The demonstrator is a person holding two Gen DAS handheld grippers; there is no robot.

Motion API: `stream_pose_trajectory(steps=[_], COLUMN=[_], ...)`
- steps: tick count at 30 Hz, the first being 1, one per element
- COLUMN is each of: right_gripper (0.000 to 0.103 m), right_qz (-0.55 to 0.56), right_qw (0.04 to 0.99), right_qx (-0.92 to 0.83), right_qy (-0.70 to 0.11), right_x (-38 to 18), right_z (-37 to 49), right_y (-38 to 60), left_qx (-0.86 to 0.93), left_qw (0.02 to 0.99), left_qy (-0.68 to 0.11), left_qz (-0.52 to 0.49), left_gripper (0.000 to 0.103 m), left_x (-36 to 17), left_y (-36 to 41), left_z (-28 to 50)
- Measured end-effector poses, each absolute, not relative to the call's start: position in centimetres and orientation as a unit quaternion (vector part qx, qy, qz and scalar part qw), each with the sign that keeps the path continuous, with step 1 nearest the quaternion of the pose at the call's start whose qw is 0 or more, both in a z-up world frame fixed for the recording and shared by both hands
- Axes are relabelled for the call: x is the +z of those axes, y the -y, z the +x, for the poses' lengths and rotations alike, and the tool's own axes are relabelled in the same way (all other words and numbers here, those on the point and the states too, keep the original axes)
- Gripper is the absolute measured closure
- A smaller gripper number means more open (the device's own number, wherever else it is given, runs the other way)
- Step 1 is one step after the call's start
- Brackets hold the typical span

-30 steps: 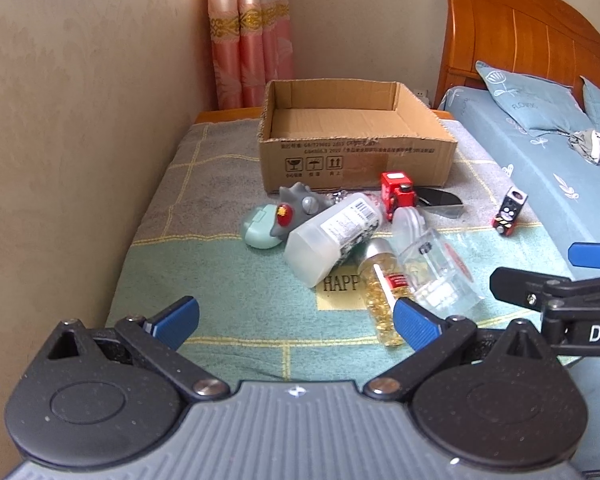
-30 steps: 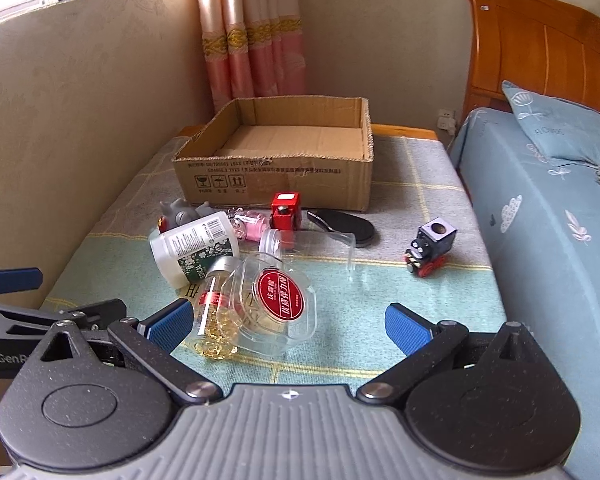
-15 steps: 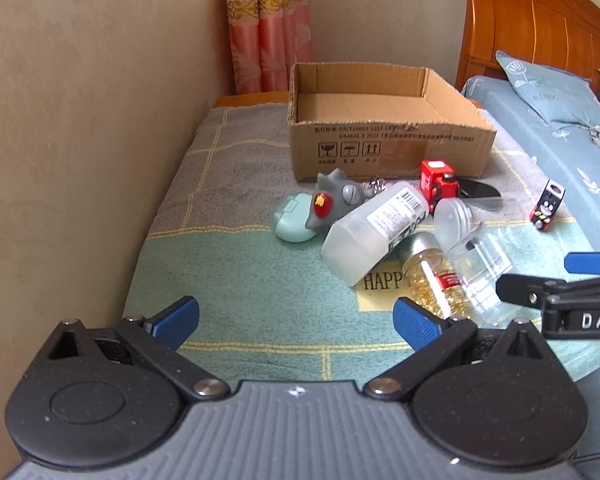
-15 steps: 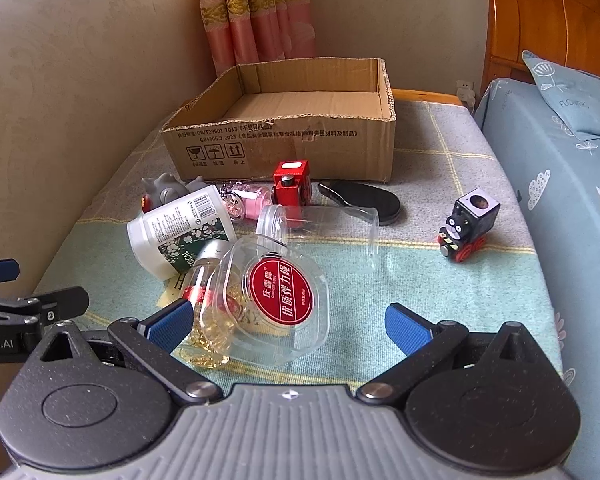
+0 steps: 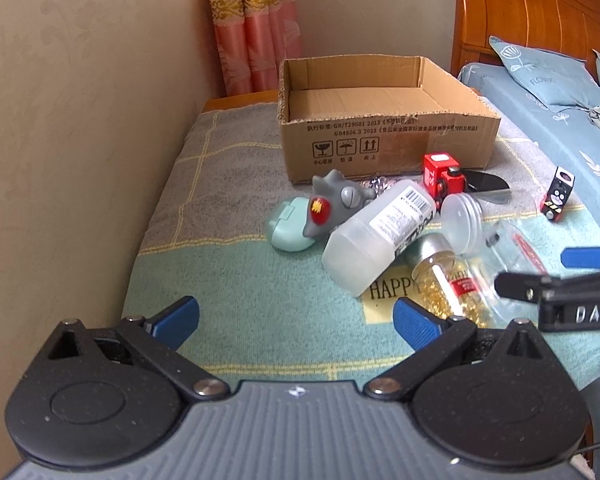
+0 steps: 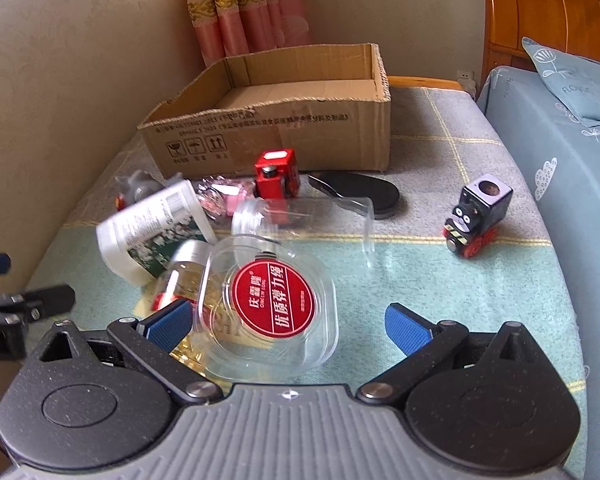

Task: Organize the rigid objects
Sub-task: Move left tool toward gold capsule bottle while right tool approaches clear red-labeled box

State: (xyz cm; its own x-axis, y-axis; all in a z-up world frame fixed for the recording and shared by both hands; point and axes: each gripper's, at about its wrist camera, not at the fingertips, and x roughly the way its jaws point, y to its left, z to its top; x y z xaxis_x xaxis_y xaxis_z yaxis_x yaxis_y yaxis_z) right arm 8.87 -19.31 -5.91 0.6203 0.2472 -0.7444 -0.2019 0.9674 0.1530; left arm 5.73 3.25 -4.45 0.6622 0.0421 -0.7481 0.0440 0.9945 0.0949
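Right wrist view: right gripper (image 6: 288, 326) spread wide, empty, above one clear plastic case (image 6: 268, 304). Two toy trains, red (image 6: 277, 174) and black (image 6: 478, 210); one cardboard box (image 6: 284, 128) at 12 o'clock. Left gripper (image 5: 296, 320) gapes too.

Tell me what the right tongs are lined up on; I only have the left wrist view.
Observer: The right tongs are open, with a clear plastic case lying between their pads.
Operator: Describe its marking.
Observer: It has a round red label with white Chinese characters, facing the camera.
Operator: Check behind the white bottle.
Observer: A pink trinket lies between the white bottle and the red toy car.
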Motion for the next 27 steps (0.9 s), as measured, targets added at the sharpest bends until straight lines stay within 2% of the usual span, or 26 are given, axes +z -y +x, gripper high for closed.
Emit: stream_pose_trajectory(steps=[12, 20, 24, 27], right_gripper=[0.000, 0.000, 0.000, 0.000], right_qz=[-0.033, -0.061, -0.062, -0.061], right_qw=[0.902, 0.913, 0.916, 0.921], right_qx=[0.091, 0.107, 0.113, 0.115], right_qy=[-0.420, -0.388, -0.380, -0.367], right_x=[-9.1, -9.8, -9.8, -10.0], right_z=[8.2, 6.9, 6.7, 6.3], right_y=[21.6, 22.2, 22.4, 22.5], left_qx=[-0.060, -0.158, -0.152, -0.155], left_qw=[0.910, 0.900, 0.903, 0.898], left_qy=[-0.403, -0.396, -0.372, -0.381], left_qz=[0.079, 0.092, 0.154, 0.160], left_gripper=[0.001, 0.000, 0.001, 0.001], left_x=[-4.5, -5.7, -6.7, -7.2], left_y=[-0.4, 2.6, 4.7, 4.8], left_z=[7.3, 7.6, 7.3, 6.7])
